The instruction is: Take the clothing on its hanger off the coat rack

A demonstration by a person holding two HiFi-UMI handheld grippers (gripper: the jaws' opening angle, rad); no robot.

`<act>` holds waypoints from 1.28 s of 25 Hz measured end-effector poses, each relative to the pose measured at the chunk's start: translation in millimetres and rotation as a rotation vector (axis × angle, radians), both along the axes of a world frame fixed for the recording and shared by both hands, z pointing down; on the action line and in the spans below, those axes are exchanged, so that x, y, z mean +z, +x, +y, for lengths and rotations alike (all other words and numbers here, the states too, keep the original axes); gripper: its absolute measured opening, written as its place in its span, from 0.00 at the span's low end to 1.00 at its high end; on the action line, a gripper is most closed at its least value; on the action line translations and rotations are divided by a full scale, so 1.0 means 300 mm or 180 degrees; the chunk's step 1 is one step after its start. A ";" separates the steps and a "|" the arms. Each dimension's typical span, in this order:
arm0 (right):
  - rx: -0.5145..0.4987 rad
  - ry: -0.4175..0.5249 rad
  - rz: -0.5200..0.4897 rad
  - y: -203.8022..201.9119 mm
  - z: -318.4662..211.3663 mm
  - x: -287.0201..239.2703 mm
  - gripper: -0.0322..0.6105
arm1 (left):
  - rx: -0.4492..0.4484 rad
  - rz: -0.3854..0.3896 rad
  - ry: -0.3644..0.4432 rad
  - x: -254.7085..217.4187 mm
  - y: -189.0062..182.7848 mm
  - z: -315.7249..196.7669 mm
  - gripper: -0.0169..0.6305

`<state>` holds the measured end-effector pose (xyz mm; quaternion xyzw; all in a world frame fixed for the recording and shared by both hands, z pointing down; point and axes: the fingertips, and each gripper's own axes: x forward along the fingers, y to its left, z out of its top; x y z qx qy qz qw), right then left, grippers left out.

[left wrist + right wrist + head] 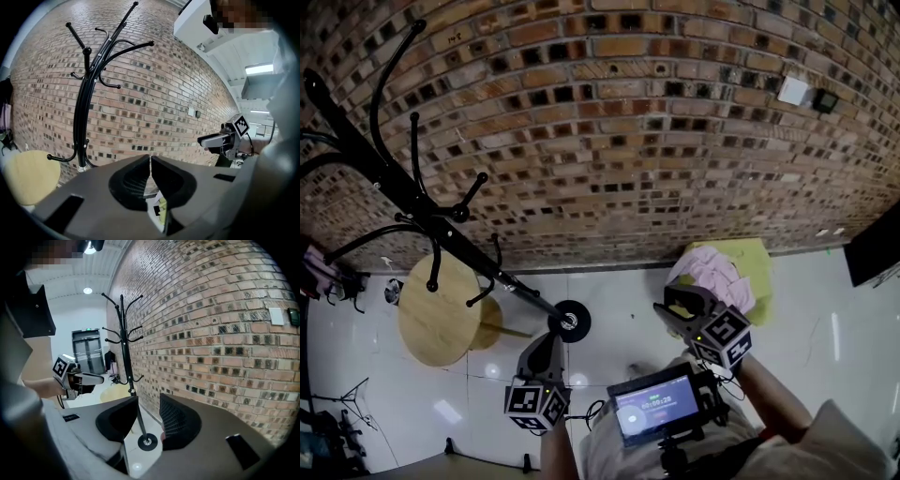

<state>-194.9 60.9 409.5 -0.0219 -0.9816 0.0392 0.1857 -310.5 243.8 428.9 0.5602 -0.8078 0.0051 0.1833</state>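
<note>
The black coat rack (412, 202) (86, 93) (124, 343) stands against the brick wall with bare hooks; nothing hangs on it. A pink garment (712, 272) lies bunched on a yellow-green seat (759, 267) at the right; I see no hanger. My left gripper (547, 339) (150, 161) is held low near the rack's round base (572, 322), jaws touching with nothing between them. My right gripper (671, 302) (149, 404) hovers just left of the pink garment, jaws apart and empty; only the distant rack pole shows through the gap.
A round wooden table (441, 309) (28, 176) stands left of the rack's base. A small screen (661, 403) hangs at the person's chest. The brick wall (656, 141) carries a white plate and a dark box at upper right. The floor is glossy white tile.
</note>
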 end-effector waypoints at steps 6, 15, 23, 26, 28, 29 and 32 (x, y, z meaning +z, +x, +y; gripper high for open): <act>-0.0078 0.0005 0.0057 -0.012 0.006 0.012 0.27 | -0.0124 0.0002 0.0028 -0.001 -0.027 0.020 0.06; -0.0063 -0.0063 0.0020 0.004 -0.018 0.026 0.27 | -0.0169 -0.0019 -0.0024 -0.003 -0.029 0.013 0.06; -0.0041 -0.0209 -0.0004 0.037 -0.044 0.031 0.27 | -0.0080 -0.0086 -0.0074 -0.022 -0.009 -0.045 0.06; -0.0017 -0.0254 0.0007 0.047 -0.050 0.034 0.27 | -0.0025 -0.0069 -0.0087 -0.019 0.011 -0.067 0.06; -0.0007 -0.0263 -0.0010 0.050 -0.055 0.038 0.27 | -0.0005 -0.0068 -0.0096 -0.015 0.019 -0.076 0.06; -0.0006 -0.0255 -0.0014 0.051 -0.058 0.041 0.27 | 0.0003 -0.0070 -0.0098 -0.014 0.022 -0.080 0.06; 0.0007 -0.0206 -0.0015 0.056 -0.061 0.045 0.21 | 0.0022 -0.0074 -0.0103 -0.015 0.024 -0.086 0.06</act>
